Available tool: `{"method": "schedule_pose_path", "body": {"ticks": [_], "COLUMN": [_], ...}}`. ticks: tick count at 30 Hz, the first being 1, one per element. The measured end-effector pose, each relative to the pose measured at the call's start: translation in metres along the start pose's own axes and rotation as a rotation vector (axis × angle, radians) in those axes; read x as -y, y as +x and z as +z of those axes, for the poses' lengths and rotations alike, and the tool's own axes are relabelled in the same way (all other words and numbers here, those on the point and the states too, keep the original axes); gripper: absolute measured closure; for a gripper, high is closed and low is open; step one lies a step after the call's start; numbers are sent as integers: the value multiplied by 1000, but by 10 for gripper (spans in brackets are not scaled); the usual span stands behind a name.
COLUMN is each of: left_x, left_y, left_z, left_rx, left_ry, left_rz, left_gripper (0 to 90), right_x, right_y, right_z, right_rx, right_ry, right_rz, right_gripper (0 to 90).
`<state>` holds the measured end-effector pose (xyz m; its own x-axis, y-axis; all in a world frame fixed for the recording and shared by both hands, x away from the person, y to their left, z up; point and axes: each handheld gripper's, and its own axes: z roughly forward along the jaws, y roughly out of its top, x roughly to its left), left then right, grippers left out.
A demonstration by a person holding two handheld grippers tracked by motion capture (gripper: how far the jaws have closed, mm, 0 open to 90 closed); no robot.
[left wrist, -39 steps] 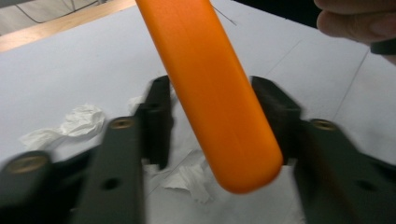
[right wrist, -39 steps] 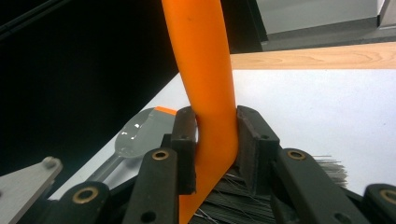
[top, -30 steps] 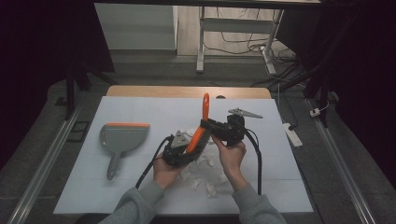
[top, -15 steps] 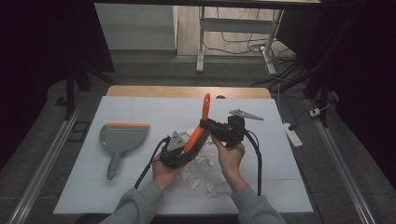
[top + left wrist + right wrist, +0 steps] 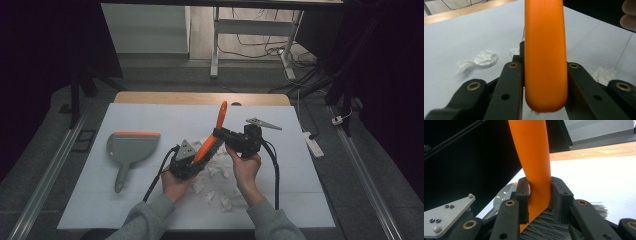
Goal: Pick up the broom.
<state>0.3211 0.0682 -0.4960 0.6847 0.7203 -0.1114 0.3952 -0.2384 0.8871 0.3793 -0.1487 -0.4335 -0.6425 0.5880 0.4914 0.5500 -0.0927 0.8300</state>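
The white surface (image 5: 150,200) spreads wide around your hands, with open room to the left front, along the far side and to the right, and a wooden strip at its far edge. The grey dustpan (image 5: 131,147) lies well apart to your left, orange lip away from you, handle toward you.

Your left hand-held gripper (image 5: 186,162) sits low near the middle of the surface; in its own view its two jaws press against both sides of the orange brush (image 5: 212,135), clamped on the rounded end. Your right hand-held gripper (image 5: 235,141) comes in from the right and, in its own view, its jaws close on the brush (image 5: 536,170) just above the dark bristles (image 5: 554,226).

The brush's long axis slants up and away from you in the high view, low end at your left gripper, free orange tip pointing toward the far edge and slightly right.

Crumpled white paper scraps (image 5: 215,172) lie under and just in front of your hands; two more show in the left gripper view (image 5: 482,58).

Your hands hide much of the brush head from above, and the brush tip is cut off at the top of both gripper views.
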Motion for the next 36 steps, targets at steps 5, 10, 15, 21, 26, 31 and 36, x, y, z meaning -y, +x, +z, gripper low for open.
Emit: {"method": "schedule_pose_path", "body": {"ticks": [5, 10, 15, 21, 26, 31, 36], "left_x": [-1, -4, -7, -17, -23, -26, -30], "left_y": [4, 11, 25, 36, 40, 41, 39], "left_z": [-2, -8, -21, -45, -52, -53, -55], "left_rx": [7, 24, 37, 93, 129, 187, 242], "left_ry": [14, 26, 80, 154, 246, 308, 403], "left_rz": [6, 9, 16, 110, 145, 141, 162], "left_gripper": [777, 778, 777, 776, 776, 775, 774], "right_x": [-1, -2, -8, -12, -9, -7, -9], "right_y": [-2, 2, 10, 7, 4, 8, 18], "right_z": [1, 3, -6, -19, -30, -39, -45], "right_rx": [-12, 8, 36, 23, 2, -27, -63], "right_ry": [13, 27, 56, 140, 215, 274, 331], "right_rz": [2, -50, -160, -260, -334, -394, -455], "right_gripper": [687, 628, 487, 429, 405, 405, 396]}}
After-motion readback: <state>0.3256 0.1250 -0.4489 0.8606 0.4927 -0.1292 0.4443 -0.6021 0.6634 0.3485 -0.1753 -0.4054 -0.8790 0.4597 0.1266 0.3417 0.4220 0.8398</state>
